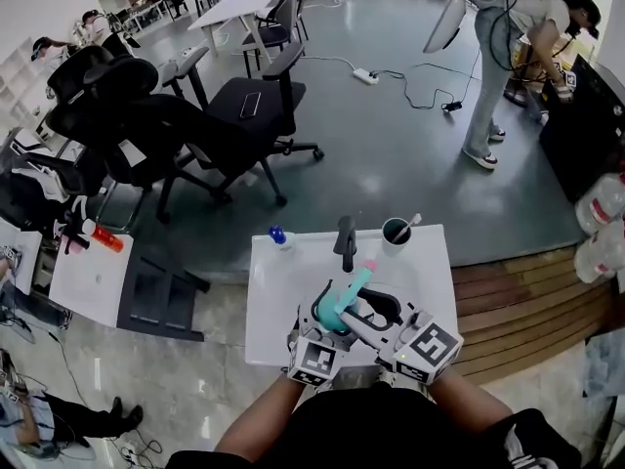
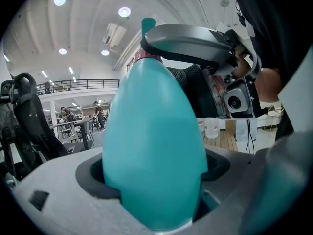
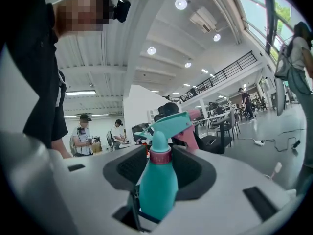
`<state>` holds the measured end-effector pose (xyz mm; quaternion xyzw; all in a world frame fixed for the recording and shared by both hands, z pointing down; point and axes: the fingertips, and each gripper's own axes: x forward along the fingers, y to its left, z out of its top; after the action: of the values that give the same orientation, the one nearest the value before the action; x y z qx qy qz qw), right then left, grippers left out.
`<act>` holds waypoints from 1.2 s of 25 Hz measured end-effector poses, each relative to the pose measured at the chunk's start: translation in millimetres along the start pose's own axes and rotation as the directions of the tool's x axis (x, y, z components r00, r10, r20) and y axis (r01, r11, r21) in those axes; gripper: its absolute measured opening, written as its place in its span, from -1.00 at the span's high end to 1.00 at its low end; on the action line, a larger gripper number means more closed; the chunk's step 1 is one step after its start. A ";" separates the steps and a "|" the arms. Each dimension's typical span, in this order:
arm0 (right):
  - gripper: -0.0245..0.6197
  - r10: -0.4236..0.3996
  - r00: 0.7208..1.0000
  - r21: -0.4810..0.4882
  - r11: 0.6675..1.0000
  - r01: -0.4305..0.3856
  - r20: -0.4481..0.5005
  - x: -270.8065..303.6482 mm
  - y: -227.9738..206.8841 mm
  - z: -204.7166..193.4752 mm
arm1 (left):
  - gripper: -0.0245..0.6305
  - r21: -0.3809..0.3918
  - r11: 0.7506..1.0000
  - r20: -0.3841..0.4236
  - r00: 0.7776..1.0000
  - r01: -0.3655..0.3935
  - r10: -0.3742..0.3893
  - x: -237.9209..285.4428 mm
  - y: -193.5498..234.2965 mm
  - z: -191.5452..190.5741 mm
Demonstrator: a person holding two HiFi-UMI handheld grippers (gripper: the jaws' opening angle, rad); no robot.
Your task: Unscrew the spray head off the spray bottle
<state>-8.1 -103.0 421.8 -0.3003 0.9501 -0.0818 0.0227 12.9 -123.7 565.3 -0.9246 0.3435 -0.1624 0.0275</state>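
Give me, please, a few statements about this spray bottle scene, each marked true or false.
1. The left claw grips the body of the teal spray bottle. True.
2. The spray head is already off. False: it sits on the bottle's pink collar.
3. The bottle stands on the white table. False: the claws hold it up above the table.
4. A dark cup with a pale stick in it stands on the table. True.
5. The bottle's neck is between the jaws of the right claw. True.
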 end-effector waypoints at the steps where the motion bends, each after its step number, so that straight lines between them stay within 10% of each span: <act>1: 0.40 -0.011 1.000 -0.008 1.000 0.011 0.005 0.2 -0.7 1.4 | -0.51 0.003 1.000 -0.002 1.000 -0.001 0.001 0.6 -0.9 1.6; 16: 0.51 0.163 0.982 -0.035 0.986 -0.161 0.095 -19.1 19.5 31.1 | -0.51 0.059 0.985 0.034 0.986 0.163 -0.165 -16.1 -23.7 39.5; 25: 0.50 0.549 0.836 -0.144 0.828 -0.542 0.009 -50.3 63.2 41.5 | -0.51 0.170 0.837 0.103 0.835 0.521 -0.540 -50.0 -76.0 67.0; 30: 0.42 0.432 0.895 -0.126 0.899 -0.419 0.110 -33.9 47.6 47.5 | -0.51 0.110 0.925 0.137 0.917 0.363 -0.376 -35.2 -43.4 74.3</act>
<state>-3.0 -51.9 366.7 -0.0906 0.9918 -0.0073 0.0894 38.7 -72.4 492.1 -0.9807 0.1525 -0.1063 0.0611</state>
